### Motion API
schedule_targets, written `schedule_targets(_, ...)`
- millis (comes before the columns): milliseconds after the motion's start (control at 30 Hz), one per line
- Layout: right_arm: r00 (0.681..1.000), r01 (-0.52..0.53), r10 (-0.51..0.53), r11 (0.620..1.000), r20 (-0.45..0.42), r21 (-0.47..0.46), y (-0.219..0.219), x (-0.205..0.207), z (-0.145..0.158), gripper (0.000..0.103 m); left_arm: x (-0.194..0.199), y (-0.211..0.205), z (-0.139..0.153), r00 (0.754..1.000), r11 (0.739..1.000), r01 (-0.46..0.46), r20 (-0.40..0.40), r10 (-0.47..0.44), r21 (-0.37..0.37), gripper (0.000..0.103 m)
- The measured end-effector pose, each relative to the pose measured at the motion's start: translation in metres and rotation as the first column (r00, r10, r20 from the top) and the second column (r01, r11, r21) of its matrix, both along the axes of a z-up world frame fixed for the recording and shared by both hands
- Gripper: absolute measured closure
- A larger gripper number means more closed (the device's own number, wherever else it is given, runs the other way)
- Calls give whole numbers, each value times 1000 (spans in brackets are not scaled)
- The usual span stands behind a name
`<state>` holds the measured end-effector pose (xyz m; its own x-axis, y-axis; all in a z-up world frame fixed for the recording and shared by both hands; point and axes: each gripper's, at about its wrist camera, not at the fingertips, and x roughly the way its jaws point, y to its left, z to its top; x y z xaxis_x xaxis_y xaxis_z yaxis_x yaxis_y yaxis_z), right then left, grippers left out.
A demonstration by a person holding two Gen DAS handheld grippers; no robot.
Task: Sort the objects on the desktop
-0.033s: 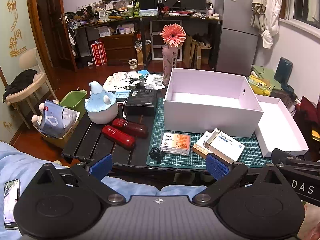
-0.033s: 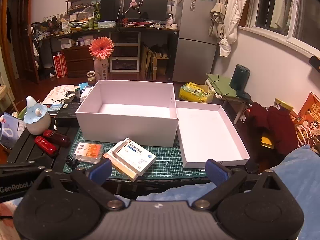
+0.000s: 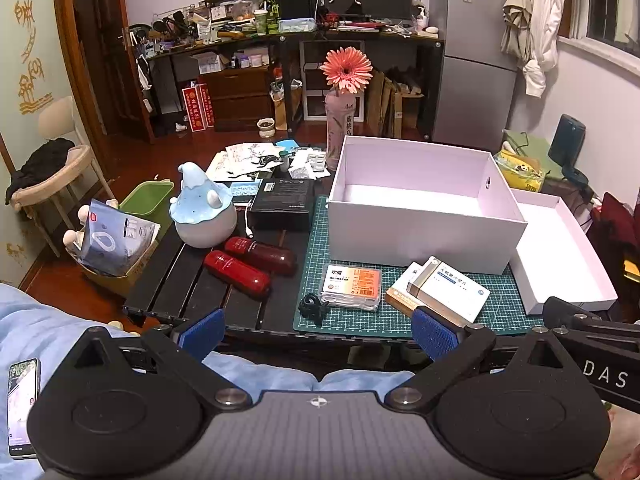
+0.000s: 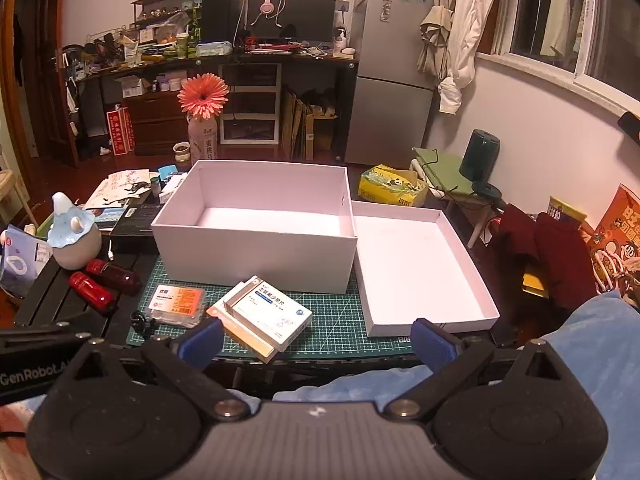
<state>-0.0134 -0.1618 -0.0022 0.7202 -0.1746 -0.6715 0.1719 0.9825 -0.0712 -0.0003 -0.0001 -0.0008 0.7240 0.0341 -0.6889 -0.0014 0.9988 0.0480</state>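
Lived-in home room, fridge (image 4: 390, 76), cluttered desk (image 4: 224, 56), hanging clothes (image 4: 460, 32)

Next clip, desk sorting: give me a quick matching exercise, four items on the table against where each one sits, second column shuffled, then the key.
Things:
1. white box
2. box lid
3. two red bottles
4. medicine boxes

Places:
A. lying on the dark slatted table, left of the green mat
B. open side up, right of the white box
C. stacked on the mat's near edge, in front of the white box
D. standing open on the far part of the green mat

Pairs: 1-D, 2-B, 3-A, 4-C
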Motion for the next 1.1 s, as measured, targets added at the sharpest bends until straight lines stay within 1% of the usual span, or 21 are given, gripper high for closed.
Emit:
schedule_targets(100,1000,-2,2,1000,0,-1,0,0,0,3,-1,0,-2,1000,1000,-2,-1,2,2,3)
schedule_targets(267,1000,-7,7,1000,-3,23,-1,-1,-5,3,-2,0,-6,1000,1000,-5,-2,5,6,3)
schedule_targets(400,1000,-8,8,1000,-5,30,-2,-1,-5,3,3,-2,-3,1000,1000,-3,-7,3,19,4)
schedule_targets(633,1000,-8,8,1000,1,-2,2,1,-10,3,5,-1,-8,1000,1000,-14,-9,14,23,4)
schedule_targets(800,1000,-14,14,1000,6,13,2,3,-13,3,4,1,-10,1000,1000,-20,-7,20,17,4)
schedule_targets(933,1000,-12,12,1000,6,0,3,2,-15,3,4,0,-12,1000,1000,-18,-8,18,21,4)
schedule_targets(1100,1000,-13,13,999,6,30,-1,2,-15,3,4,1,-11,1000,1000,-14,-6,14,6,4)
